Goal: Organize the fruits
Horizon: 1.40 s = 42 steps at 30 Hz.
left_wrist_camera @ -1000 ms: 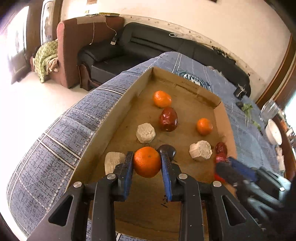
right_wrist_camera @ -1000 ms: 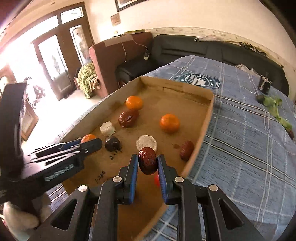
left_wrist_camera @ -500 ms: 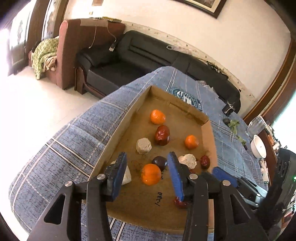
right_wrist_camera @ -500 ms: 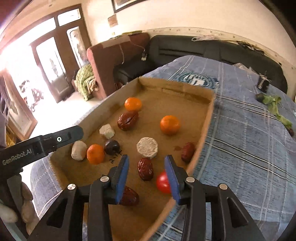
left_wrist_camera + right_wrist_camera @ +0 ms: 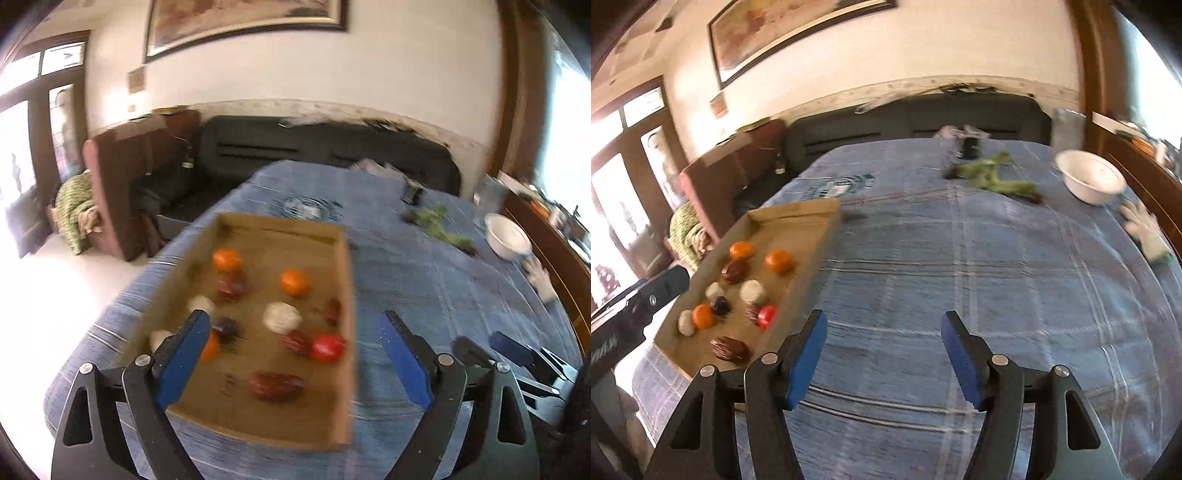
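Desk (image 5: 960,258), covered in blue plaid cloth, carries a shallow cardboard tray (image 5: 343,295) along its left side. Inside the tray lie the fruits: oranges, among them one at the far end (image 5: 227,259), dark red dates, a red tomato (image 5: 327,347) beside the right wall, and pale round pieces. Left claw (image 5: 291,365) hangs above the tray's near end, spread wide and empty; the long date (image 5: 275,386) lies directly below and between its tips, long axis crosswise. Right claw (image 5: 882,356), likewise wide and empty, faces bare cloth, the tray lying off to its left. The left claw is therefore judged the nearer.
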Tool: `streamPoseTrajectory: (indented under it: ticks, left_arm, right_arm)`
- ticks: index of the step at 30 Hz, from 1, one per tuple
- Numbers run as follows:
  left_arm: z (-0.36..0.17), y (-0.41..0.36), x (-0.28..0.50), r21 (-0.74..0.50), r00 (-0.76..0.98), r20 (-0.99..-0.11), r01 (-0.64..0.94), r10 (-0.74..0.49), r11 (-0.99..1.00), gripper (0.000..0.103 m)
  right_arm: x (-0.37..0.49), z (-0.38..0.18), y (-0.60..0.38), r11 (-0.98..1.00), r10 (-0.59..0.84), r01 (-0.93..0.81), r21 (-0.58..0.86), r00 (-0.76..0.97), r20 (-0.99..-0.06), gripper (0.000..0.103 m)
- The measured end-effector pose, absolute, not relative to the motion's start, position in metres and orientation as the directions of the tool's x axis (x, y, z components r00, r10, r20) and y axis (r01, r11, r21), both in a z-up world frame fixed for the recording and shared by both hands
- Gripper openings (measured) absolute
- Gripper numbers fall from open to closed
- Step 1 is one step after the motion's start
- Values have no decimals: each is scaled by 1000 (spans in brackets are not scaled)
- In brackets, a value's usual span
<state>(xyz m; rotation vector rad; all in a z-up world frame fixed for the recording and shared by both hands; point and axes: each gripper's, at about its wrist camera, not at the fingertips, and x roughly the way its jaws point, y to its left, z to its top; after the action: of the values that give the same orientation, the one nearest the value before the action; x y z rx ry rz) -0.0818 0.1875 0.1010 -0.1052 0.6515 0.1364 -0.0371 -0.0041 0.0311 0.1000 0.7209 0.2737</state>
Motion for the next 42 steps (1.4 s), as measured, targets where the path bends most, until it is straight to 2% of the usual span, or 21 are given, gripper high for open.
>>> streamPoseTrajectory:
  ticks: [4, 7, 13, 26, 42]
  left_arm:
    - [100, 162, -81, 14, 765, -625, -187, 155, 982, 92]
    - [101, 157, -80, 22, 752, -634, -213, 178, 977, 92]
    - [101, 146, -79, 33, 746, -633, -243, 209, 969, 92]
    - [94, 134, -76, 41, 737, -647, -221, 194, 974, 92]
    - [83, 154, -77, -15, 738, -654, -233, 166, 972, 92]
  right_arm:
    - [-44, 31, -26, 967, 256, -184, 179, 729, -634, 72]
    - [-50, 31, -36, 972, 235, -172, 161, 744, -625, 77]
    - [-56, 24, -46, 971, 241, -174, 166, 738, -631, 79]
    - [-61, 22, -43, 972, 233, -187, 141, 739, -632, 83]
    - [-62, 17, -16, 972, 217, -220, 80, 720, -659, 90]
